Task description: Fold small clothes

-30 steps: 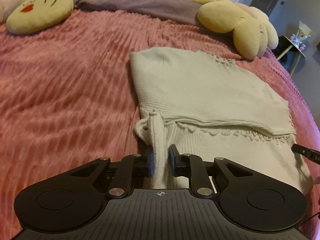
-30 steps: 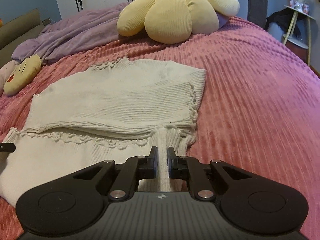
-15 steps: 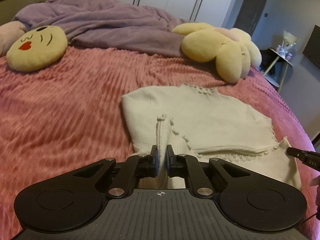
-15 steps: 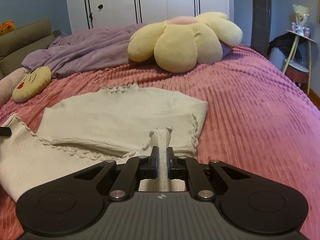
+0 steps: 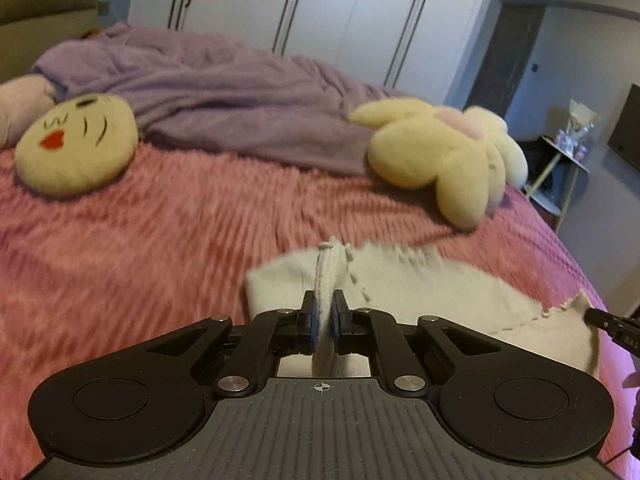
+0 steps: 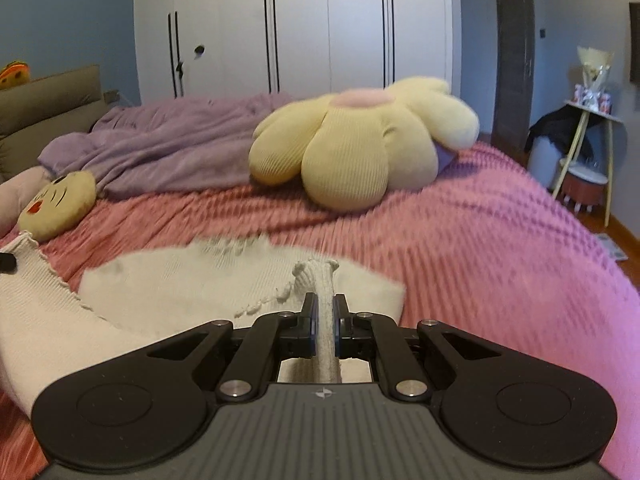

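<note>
Two claws pinch the cream sweater (image 5: 420, 280) on the pink bed (image 5: 160, 240): left claw (image 5: 324, 320) and right claw (image 6: 325, 320) each clamp a bunched edge.

Open pink bedspread (image 6: 500, 248) ahead; flower cushion (image 6: 360, 148) blocks beyond.

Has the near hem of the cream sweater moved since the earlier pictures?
Yes. The hem of the cream sweater has risen off the pink bedspread, pinched in the left gripper and right gripper.

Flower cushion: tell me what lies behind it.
Behind the flower cushion lie the rumpled purple blanket and white wardrobe doors. The bed surface directly behind it is covered.
</note>
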